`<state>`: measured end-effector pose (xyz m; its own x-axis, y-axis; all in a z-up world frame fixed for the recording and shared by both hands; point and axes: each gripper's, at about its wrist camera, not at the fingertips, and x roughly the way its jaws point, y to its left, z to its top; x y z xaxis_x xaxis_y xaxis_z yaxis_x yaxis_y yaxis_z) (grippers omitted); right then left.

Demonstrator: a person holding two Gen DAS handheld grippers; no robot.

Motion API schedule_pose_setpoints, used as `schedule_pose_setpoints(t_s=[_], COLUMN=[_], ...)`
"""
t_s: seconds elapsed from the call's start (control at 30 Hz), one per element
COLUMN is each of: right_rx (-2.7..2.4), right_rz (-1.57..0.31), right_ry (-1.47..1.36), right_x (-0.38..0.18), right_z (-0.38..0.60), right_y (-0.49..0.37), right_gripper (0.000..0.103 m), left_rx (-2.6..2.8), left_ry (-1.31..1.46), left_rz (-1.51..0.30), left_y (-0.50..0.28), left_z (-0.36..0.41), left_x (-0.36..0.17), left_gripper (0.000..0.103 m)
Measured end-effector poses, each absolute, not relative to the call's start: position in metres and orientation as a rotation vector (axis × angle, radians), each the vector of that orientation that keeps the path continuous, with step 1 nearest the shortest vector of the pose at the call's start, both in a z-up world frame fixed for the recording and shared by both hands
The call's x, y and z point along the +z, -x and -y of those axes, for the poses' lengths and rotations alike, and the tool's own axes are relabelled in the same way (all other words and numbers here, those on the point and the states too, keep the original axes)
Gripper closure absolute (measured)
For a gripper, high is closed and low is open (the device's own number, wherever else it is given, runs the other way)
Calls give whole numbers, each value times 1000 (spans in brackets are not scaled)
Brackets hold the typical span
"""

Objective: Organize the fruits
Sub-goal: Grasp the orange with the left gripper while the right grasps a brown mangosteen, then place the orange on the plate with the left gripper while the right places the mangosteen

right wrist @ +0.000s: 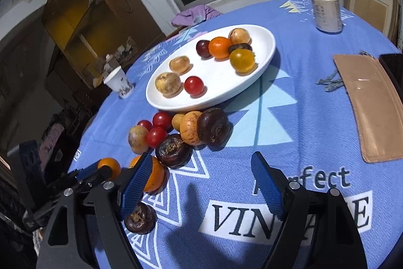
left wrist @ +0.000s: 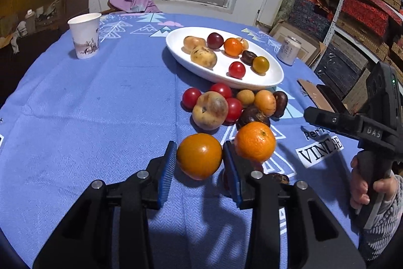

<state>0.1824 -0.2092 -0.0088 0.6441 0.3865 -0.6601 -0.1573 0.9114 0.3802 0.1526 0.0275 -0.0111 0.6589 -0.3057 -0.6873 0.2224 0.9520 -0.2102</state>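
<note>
Orange tangerine (left wrist: 199,156) between left gripper (left wrist: 199,163) fingers, nearly touching both blue pads, grip uncertain. Right gripper (right wrist: 201,183) spread wide, empty, above blue-clothed counter (left wrist: 88,117). Loose fruit beside white plate (right wrist: 252,87).

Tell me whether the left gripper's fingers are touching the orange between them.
Cannot tell. In the left wrist view the orange sits between the left gripper's fingers, its edges right at both blue pads, with no plain gap or squeeze visible.

Paper cup (left wrist: 85,35), far left; drink can (left wrist: 289,50), far right; tan pouch (right wrist: 372,105), right edge; purple cloth (left wrist: 133,3) beyond blue tablecloth (left wrist: 88,117)
</note>
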Motion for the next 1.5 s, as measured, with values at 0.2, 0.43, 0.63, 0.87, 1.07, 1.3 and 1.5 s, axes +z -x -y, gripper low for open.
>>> schedule_pose_setpoints(t_s=[0.2,0.43,0.63,0.87,1.07,1.3,1.5], right_rx=[332,340,359,370,369,207,260], right_rz=[-899,-941,-941,-932,-922,-904,-901], right_ry=[-347,-490,-564,-591,-575,-365,-321], right_x=[-15,-28,-33,-33,-31,-22,-24], right_z=[205,218,222,226,226,219,207], right_y=[-217,-233,-238,-237,-236,-233,-232], right_gripper=[52,62,63,76,78,74,80], left_rx=[-275,-280,-276,-274,-272,-271,-276], left_ry=[160,157,152,155,144,143,139], left_rz=[-790,-797,-809,-815,-816,-819,-818], left_y=[-154,-156,-157,-158,-158,-158,-157], left_z=[-41,-41,-40,-40,-38,-38,-37], left_x=[-11,-13,-16,-17,-17,-18,-17], left_gripper=[66,66,66,66,66,66,66])
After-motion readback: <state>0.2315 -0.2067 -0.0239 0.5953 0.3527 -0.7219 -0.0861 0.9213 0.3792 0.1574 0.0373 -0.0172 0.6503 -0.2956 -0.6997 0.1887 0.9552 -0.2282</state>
